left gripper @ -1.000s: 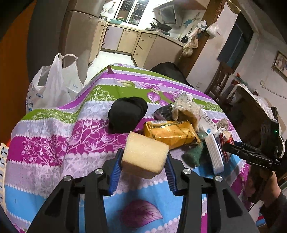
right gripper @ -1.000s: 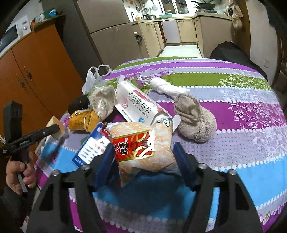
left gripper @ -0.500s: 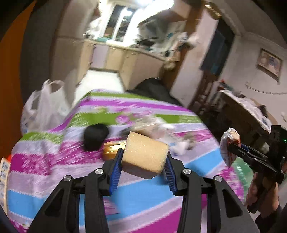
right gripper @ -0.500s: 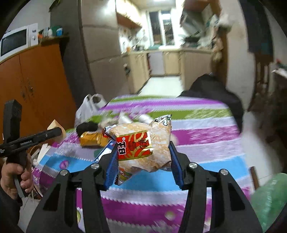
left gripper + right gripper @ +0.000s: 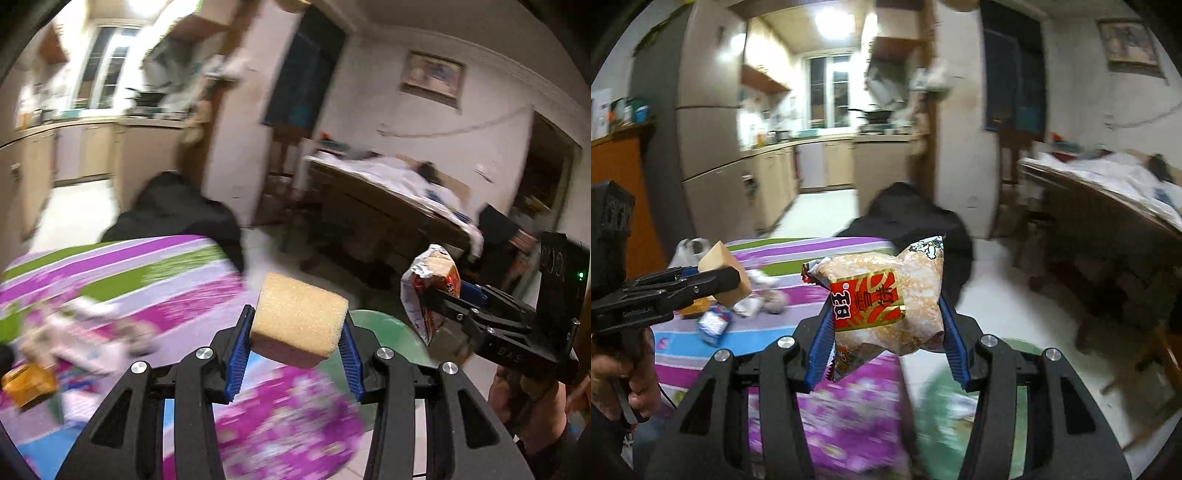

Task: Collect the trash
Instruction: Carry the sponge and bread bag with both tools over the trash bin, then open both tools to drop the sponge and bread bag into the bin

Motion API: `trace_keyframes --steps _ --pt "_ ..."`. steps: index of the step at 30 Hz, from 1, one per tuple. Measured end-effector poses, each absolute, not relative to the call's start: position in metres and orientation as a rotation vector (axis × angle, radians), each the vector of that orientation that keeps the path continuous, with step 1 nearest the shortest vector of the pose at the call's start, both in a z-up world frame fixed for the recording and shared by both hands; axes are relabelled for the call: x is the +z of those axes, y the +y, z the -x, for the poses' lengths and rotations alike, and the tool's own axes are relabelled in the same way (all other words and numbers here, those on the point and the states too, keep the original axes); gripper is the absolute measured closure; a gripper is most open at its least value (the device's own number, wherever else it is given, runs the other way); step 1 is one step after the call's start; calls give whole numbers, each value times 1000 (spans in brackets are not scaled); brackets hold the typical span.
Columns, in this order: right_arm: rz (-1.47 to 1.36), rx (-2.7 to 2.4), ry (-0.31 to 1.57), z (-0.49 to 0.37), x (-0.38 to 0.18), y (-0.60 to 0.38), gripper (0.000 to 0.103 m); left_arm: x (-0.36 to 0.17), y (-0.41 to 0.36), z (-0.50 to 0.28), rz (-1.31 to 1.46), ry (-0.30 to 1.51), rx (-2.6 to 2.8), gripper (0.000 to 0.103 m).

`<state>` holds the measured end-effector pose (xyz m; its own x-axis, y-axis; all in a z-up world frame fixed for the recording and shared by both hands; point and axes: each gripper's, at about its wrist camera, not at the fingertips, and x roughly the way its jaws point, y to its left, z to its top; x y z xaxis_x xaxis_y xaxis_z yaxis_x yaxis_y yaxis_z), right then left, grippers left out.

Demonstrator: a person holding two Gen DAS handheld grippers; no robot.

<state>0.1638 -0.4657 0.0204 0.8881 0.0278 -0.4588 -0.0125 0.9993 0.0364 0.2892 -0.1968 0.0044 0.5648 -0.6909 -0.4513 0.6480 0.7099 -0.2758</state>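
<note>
Sponge and snack bag aloft

Left gripper: matte black linkage arms, silver round screw heads, ribbed blue pads on the fingers. Right gripper: same build. Its black handle block, seen from the left wrist, carries embossed lettering and a green indicator light.

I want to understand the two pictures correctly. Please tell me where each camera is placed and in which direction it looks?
Left wrist: sits on the left gripper, looks along its fingers past the clamped sponge toward a cluttered side table; the right gripper and hand show.
Right wrist: sits on the right gripper, looks past the clamped snack bag toward the kitchen; the left gripper shows.
Shared: striped tablecloth, sponge, snack bag.
</note>
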Motion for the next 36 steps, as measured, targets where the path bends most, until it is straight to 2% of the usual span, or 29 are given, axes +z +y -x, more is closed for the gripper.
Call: trace_keyframes --steps 6,13,26,36 --pt "-109 -103 549 -150 14 -545 53 6 -319 -280 2 612 -945 58" --pt "-171 -174 670 -161 -18 -595 53 -27 -423 -295 -53 733 -970 58" --pt "-252 -183 782 -175 -69 -632 53 -99 -453 -334 -129 843 -895 58" --pt "-267 -184 799 -173 -76 -636 52 -110 -457 -331 -189 824 -841 58"
